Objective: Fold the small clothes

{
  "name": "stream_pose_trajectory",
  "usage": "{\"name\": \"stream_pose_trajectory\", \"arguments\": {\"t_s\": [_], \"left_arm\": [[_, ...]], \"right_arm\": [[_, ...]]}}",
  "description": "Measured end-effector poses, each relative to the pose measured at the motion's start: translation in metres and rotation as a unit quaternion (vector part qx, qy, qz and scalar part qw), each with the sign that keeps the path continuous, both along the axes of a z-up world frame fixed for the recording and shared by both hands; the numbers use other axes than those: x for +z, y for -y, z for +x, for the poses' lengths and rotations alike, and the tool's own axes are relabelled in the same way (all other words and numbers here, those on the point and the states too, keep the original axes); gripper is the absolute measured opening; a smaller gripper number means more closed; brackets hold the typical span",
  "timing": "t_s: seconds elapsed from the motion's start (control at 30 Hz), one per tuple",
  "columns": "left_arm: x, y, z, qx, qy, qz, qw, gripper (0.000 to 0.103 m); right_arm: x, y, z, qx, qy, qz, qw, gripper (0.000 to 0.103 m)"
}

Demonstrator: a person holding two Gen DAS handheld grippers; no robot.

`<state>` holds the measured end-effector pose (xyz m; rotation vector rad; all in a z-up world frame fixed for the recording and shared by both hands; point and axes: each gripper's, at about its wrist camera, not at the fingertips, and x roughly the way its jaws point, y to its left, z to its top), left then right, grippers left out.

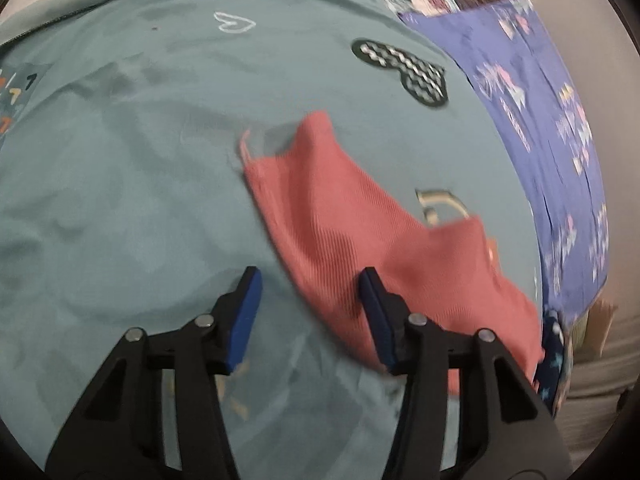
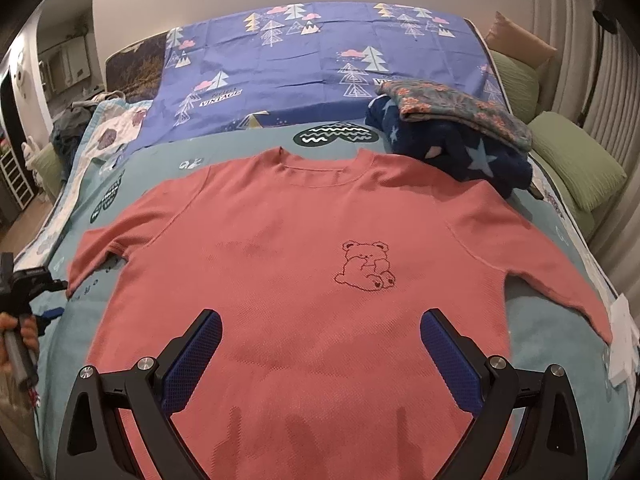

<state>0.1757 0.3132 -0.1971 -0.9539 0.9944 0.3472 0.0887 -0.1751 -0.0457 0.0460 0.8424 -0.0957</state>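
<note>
Only "VINTAGE" reads, upside down, on the purple sheet point(image 2: 320, 60).

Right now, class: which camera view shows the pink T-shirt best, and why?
The right wrist view: the pink T-shirt lies flat on the teal sheet, whole from neckline to both sleeves, bear drawing visible. The left wrist view shows only one blurred sleeve.
</note>
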Motion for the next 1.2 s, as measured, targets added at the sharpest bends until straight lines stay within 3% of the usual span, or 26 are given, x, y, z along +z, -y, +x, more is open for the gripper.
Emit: {"name": "stream_pose_trajectory", "arguments": {"t_s": [0.07,0.13,0.23,0.37,0.43,0.5,0.63,0.7,0.87,0.97,1.03,1.1,1.2], "left_arm": [[-0.001,-0.004,0.003,0.012,0.001,-0.009,0.9999,0.04],[-0.003,-0.012,0.009,0.015,0.014,-0.03,0.9993,0.005],[0.008,-0.014,0.012,0.025,0.037,-0.028,0.9986,0.005],[0.067,0.007,0.01,0.01,0.09,0.062,0.9939,0.005],[0.114,0.033,0.009,-0.016,0.14,0.123,0.9823,0.005],[0.147,0.057,0.016,-0.044,0.178,0.161,0.9698,0.005],[0.21,0.145,0.022,-0.151,0.274,0.227,0.9223,0.005],[0.222,0.202,0.027,-0.227,0.305,0.239,0.8936,0.006],[0.196,0.308,0.031,-0.367,0.304,0.252,0.8424,0.006],[0.167,0.35,0.018,-0.437,0.27,0.233,0.8257,0.009],[0.155,0.363,0.01,-0.469,0.251,0.228,0.8152,0.027],[0.152,0.356,-0.001,-0.469,0.248,0.24,0.8132,0.04],[0.158,0.332,-0.008,-0.45,0.251,0.246,0.8211,0.054]], "right_arm": [[-0.002,0.0,0.004,0.002,-0.001,0.0,1.0,0.101],[-0.002,0.0,0.007,0.004,-0.002,0.001,1.0,0.101],[-0.002,-0.001,0.012,0.009,-0.002,-0.003,1.0,0.101],[0.0,0.0,0.019,0.014,0.005,-0.021,1.0,0.101],[0.003,0.004,0.02,0.013,0.011,-0.024,1.0,0.101],[0.005,0.01,0.022,0.01,0.015,-0.022,1.0,0.101],[0.006,0.021,0.023,0.002,0.015,-0.009,1.0,0.101],[0.005,0.027,0.022,-0.004,0.015,0.0,1.0,0.101],[0.003,0.05,0.017,-0.03,0.011,0.016,0.999,0.101],[-0.001,0.066,0.014,-0.044,-0.001,0.031,0.999,0.101],[-0.005,0.076,0.013,-0.05,-0.009,0.045,0.998,0.101],[-0.009,0.082,0.013,-0.045,-0.015,0.062,0.997,0.101],[-0.013,0.084,0.021,-0.022,-0.028,0.095,0.995,0.099]]}}
